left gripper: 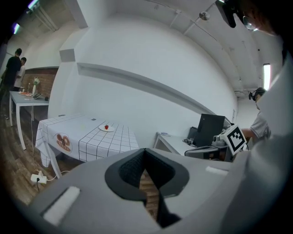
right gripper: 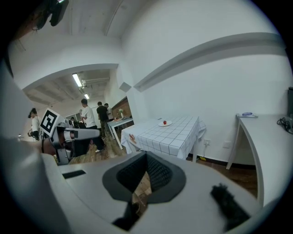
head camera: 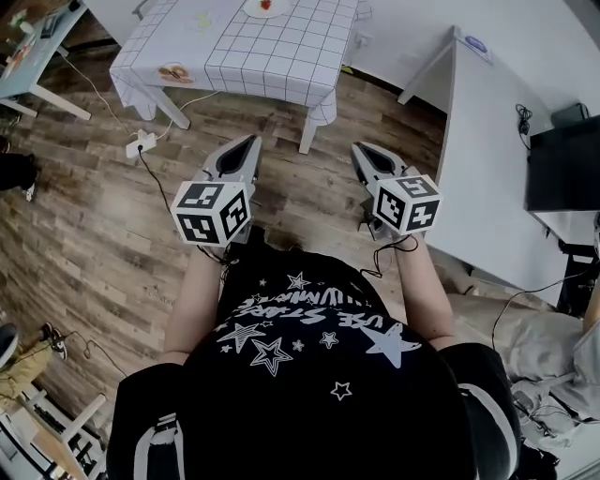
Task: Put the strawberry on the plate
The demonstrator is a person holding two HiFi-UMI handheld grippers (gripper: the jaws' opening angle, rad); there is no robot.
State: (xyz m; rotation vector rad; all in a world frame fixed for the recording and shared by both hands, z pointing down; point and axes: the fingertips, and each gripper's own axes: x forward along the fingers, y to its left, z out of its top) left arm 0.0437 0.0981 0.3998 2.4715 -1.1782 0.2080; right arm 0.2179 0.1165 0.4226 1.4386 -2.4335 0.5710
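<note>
Head view: strawberry [head camera: 265,5] sits on plate [head camera: 251,11] on the far bench [head camera: 272,47]; left gripper [head camera: 248,142] and right gripper [head camera: 361,150] fingers closed, empty; risk: reaching in closed could knock it off the plate.

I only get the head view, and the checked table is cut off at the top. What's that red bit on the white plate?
Observer: A strawberry; the left gripper view shows it sitting on the plate.
Operator: Are those two tools holding anything?
Observer: No. The left hand-held gripper and the right hand-held gripper are both shut and empty.
Operator: Anyone else around?
Observer: Yes, the right gripper view shows people standing in the background.
</note>
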